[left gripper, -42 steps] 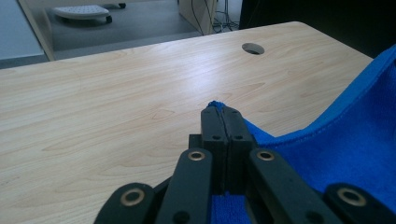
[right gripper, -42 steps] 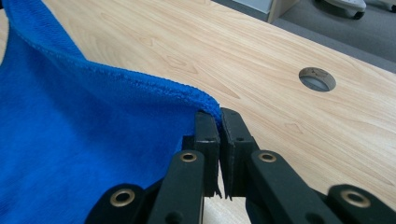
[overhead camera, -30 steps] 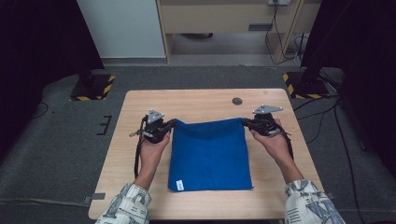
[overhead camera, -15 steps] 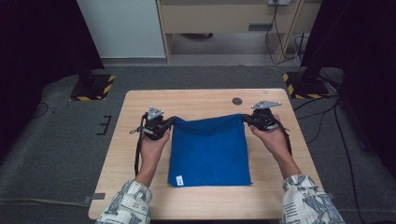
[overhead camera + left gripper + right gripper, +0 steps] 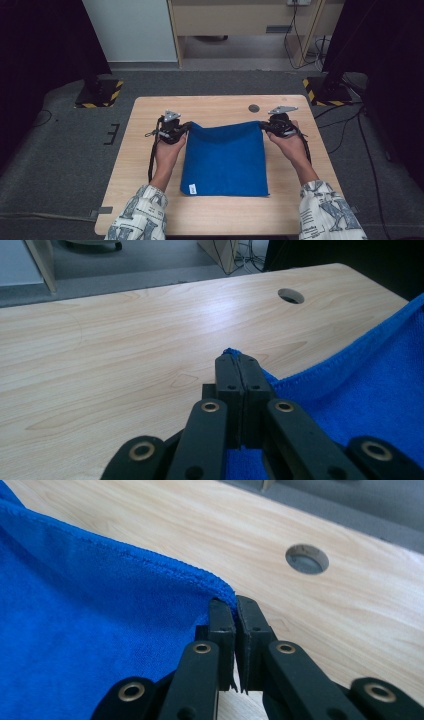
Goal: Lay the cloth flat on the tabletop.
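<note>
Here we are over the wooden bench, and a blue cloth lies spread at the centre of the frame, its near edge flat on the wood with a small white label at the lower left corner. The far edge is the busy part — each far corner is pinched and lifted a little off the surface, so the top hem sags in a shallow curve between the two hands.

The left tool, left of centre in the high view, is clenched on the cloth's far left corner. In the left gripper view its black jaws stand pressed together at mid-frame, a tuft of blue poking out at the tips, the fabric falling away to the lower right.

The right tool, right of centre in the high view, grips the far right corner. In the right gripper view the hem runs in from the upper left and curls straight into the jaws — clamped tight on it, with the cloth covering the left half of the frame.

A round hole in the bench sits just beyond the cloth, near the right hand. The left hand sits just beside the cloth's left edge; patterned sleeves enter from the bottom.
</note>
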Demonstrator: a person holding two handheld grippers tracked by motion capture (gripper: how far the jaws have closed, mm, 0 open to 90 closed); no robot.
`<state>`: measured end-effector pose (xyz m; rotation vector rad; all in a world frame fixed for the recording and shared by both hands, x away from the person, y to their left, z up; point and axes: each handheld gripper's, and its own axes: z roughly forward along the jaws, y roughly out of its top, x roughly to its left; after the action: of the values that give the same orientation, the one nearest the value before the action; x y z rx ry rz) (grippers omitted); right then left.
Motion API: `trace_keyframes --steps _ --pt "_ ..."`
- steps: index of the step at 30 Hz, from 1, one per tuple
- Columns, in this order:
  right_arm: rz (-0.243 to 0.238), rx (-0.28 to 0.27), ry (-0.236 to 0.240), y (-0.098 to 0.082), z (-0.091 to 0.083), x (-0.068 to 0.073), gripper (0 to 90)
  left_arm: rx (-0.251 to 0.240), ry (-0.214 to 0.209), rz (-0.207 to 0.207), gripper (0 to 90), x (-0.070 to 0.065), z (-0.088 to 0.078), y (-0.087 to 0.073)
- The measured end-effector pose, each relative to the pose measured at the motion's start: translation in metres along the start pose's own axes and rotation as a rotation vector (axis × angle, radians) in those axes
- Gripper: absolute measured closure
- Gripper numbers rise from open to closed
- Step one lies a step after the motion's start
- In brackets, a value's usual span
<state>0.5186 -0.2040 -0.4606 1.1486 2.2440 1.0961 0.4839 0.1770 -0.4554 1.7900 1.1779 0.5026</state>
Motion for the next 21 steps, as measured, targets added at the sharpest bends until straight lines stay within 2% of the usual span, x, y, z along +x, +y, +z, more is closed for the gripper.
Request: trace_keyframes --steps 8,13,21 --pt "0.033 0.014 -0.009 -0.002 0.012 -0.01 86.9 0.028 0.015 -0.003 89.5 0.002 0.016 -0.002" --pt "0.035 0.022 -0.007 -0.002 0.018 -0.011 86.8 0.047 0.034 0.0 89.5 0.005 0.023 -0.003" --pt "0.032 0.042 -0.017 -0.001 0.027 -0.013 86.7 0.057 0.038 -0.007 89.5 0.009 0.034 -0.005"
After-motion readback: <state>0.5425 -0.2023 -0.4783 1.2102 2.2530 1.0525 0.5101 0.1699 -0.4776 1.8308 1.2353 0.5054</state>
